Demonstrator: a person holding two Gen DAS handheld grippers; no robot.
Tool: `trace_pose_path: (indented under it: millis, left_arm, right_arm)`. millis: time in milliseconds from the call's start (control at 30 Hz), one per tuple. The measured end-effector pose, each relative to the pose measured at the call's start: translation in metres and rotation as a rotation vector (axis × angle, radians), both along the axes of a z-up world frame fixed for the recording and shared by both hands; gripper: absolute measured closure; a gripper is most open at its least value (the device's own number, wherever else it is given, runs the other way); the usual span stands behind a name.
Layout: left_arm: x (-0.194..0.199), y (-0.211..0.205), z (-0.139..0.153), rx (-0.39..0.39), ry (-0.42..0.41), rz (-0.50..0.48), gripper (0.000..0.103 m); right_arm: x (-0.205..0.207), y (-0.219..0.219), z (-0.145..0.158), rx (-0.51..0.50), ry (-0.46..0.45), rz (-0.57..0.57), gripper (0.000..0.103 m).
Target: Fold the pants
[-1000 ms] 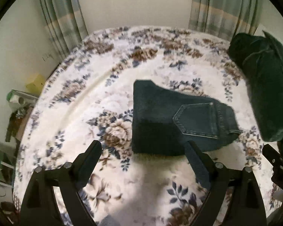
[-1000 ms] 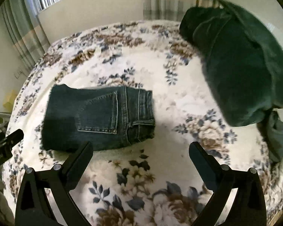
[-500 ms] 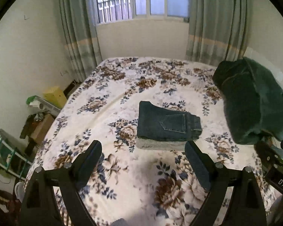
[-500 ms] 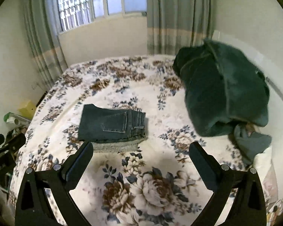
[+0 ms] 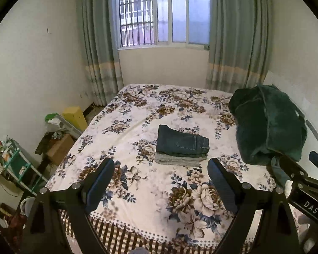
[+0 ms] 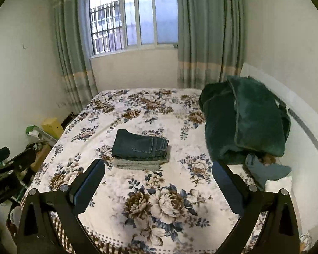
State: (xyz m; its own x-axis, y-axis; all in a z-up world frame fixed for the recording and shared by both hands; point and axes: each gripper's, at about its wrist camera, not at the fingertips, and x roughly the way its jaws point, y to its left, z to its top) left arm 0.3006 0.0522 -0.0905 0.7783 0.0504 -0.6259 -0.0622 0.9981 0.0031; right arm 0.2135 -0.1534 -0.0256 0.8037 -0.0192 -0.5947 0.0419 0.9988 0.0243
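My left gripper (image 5: 161,182) has its fingers spread wide with nothing between them, and my right gripper (image 6: 159,182) is the same: pads well apart, holding nothing. Both hang over the near edge of the bed (image 5: 137,207), well apart from the pants (image 5: 181,142).

From here I judge the folding as done. The pants lie near the middle of the floral bedspread as a compact dark denim rectangle, back pocket facing up, waistband end toward the right. The layers look squared and flat, with no leg trailing out. They sit on top of a paler grey folded garment (image 6: 135,163) whose near edge shows beneath them, so this reads as a small stack. I see nothing left to do on this pair except perhaps a tidy of the edges, which I cannot judge finely at this range.

A heap of dark green blanket (image 6: 243,120) sits to the right, apart from the stack.
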Motion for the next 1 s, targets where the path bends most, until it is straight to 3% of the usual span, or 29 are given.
trace_pose_path:
  millis: [367, 433, 1000]
  left_arm:
    - [-0.044, 0.002, 0.028, 0.003, -0.028, 0.000, 0.013]
    - [-0.044, 0.005, 0.028, -0.009, -0.025, -0.003, 0.003]
    - [-0.062, 0.010, 0.035, 0.017, -0.052, 0.006, 0.000]
  right_arm:
    - [-0.076, 0.002, 0.059, 0.030, -0.048, 0.012, 0.000]
    - [-0.084, 0.003, 0.065, 0.026, -0.050, 0.019, 0.000]
    - [-0.101, 0.013, 0.077, 0.005, -0.055, 0.021, 0.000]
